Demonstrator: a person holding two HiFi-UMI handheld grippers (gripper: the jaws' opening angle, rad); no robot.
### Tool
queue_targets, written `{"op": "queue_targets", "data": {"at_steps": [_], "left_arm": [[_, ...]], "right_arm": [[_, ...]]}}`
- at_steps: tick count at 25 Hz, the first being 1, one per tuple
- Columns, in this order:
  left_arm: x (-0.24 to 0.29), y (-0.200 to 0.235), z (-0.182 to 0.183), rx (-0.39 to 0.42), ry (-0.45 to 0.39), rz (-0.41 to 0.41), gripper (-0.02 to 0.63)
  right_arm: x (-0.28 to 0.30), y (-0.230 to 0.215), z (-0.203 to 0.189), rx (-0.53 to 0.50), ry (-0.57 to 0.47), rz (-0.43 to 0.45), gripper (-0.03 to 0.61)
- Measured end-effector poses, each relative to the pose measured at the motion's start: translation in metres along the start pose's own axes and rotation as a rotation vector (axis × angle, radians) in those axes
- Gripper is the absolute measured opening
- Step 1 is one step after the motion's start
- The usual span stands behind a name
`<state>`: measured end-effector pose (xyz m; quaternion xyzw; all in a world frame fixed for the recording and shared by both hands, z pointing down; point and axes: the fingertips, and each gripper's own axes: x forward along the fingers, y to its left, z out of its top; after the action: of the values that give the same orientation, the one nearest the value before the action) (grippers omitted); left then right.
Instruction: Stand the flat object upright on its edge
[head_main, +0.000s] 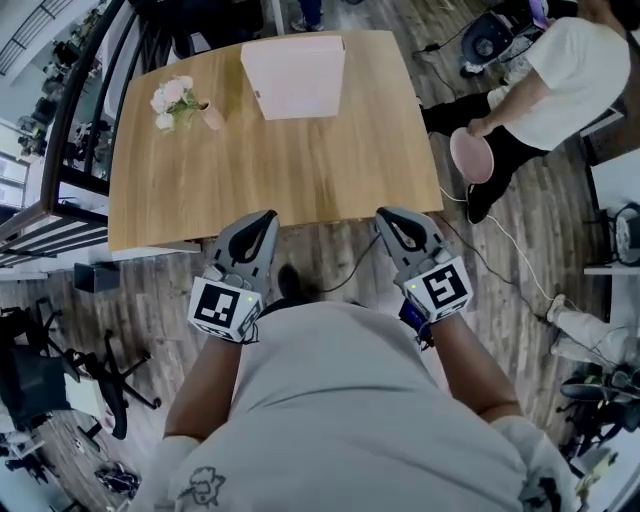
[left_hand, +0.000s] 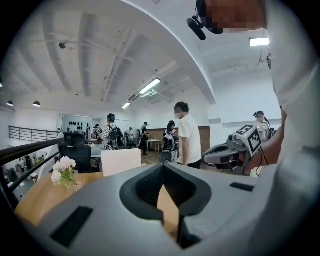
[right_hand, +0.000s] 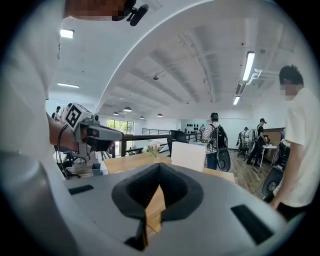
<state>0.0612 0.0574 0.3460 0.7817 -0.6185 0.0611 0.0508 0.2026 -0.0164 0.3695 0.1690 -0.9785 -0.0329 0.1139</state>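
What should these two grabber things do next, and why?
Probably carry both forward across the table toward the pale pink box, opening the jaws on the way. The left gripper and right gripper are both shut and empty at the table's near edge, while the box sits at the far edge, untouched.

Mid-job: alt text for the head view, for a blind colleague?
The left gripper and right gripper hang shut and empty at the near edge of a wooden table. A pale flat object sits at its far edge, flowers to its left.
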Motion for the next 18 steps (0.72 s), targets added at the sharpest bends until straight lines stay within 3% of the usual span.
{"op": "queue_targets", "data": {"at_steps": [18], "left_arm": [[-0.027,-0.109,-0.006,-0.052,-0.001,0.118,0.006]], "right_arm": [[-0.110,0.012,-0.024,0.006,-0.024,0.094,0.005]]}}
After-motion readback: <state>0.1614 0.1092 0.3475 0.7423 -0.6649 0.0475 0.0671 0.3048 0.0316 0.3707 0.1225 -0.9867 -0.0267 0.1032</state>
